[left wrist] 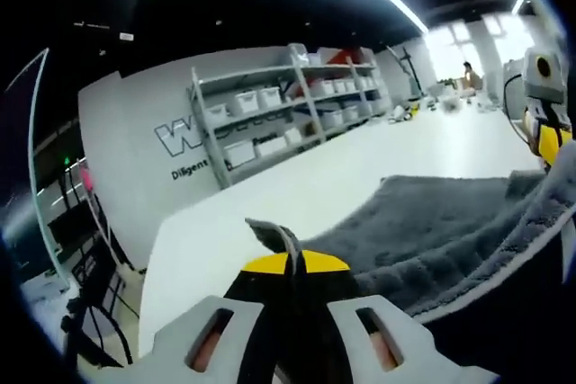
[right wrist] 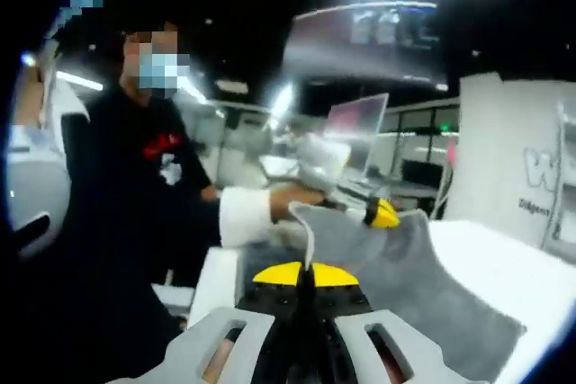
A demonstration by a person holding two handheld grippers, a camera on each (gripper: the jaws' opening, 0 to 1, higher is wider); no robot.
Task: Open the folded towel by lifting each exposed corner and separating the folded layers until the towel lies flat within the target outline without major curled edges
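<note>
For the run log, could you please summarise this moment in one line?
left tongs: shut on towel | right tongs: shut on towel | towel: lifted above table

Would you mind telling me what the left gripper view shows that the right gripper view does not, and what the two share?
Left gripper view: grey shelving stacked with white bins along the wall, and the right gripper at the towel's far edge. Right gripper view: a person in dark clothes, a laptop and the left gripper pinching a corner. Both: the grey towel lifted over the white table, with each view's own gripper shut on its edge.
</note>
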